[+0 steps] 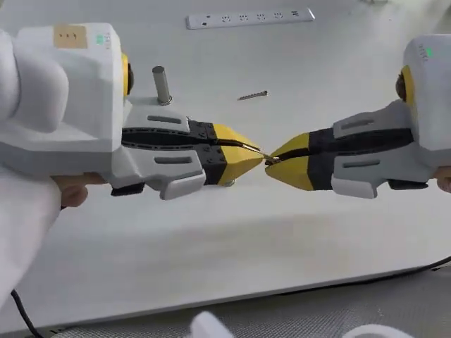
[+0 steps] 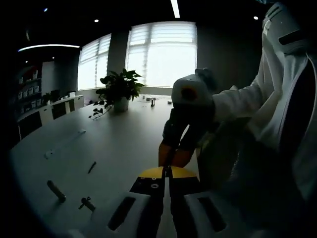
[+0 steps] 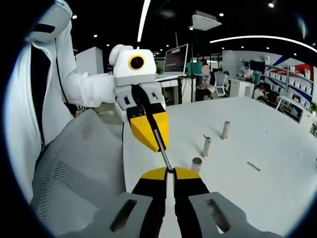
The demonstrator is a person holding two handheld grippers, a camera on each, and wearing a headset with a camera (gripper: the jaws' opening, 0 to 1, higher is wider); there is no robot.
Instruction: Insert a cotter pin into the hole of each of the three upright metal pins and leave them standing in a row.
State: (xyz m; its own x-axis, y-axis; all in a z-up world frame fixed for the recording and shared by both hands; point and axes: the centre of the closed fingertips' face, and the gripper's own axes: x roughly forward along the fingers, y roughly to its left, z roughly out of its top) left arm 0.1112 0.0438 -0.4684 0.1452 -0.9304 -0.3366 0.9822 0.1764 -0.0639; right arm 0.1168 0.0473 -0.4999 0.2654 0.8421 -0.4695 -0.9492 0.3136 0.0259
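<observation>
**Head view.** The left gripper comes in from the left and the right gripper from the right. They meet tip to tip above the table. Each claw is pressed together on one end of the held cotter pin, and only a thin sliver of it shows between the yellow tips. The bulky left body hides much of the table behind it. One upright metal pin stands just beyond that body. A loose cotter pin lies flat to its right, well apart, and a power strip lies near the far edge. Bare table runs from below the grippers to the near edge.

**Left gripper view.** The picture is dim. The view's own claw is closed to a thin slit, and the pin in it is hard to make out. The right gripper faces it, close. At lower left are two small dark posts, too dark to read well. Open table reaches back to a plant.

**Right gripper view.** This view is brighter. The held pin's shaft runs plainly from the shut claw up to the left gripper's yellow tip. To the right, three metal pins stand upright in a row, apart from each other. The loose cotter pin lies beyond them. A mesh chair sits off the table's left edge, below a white sleeve.
</observation>
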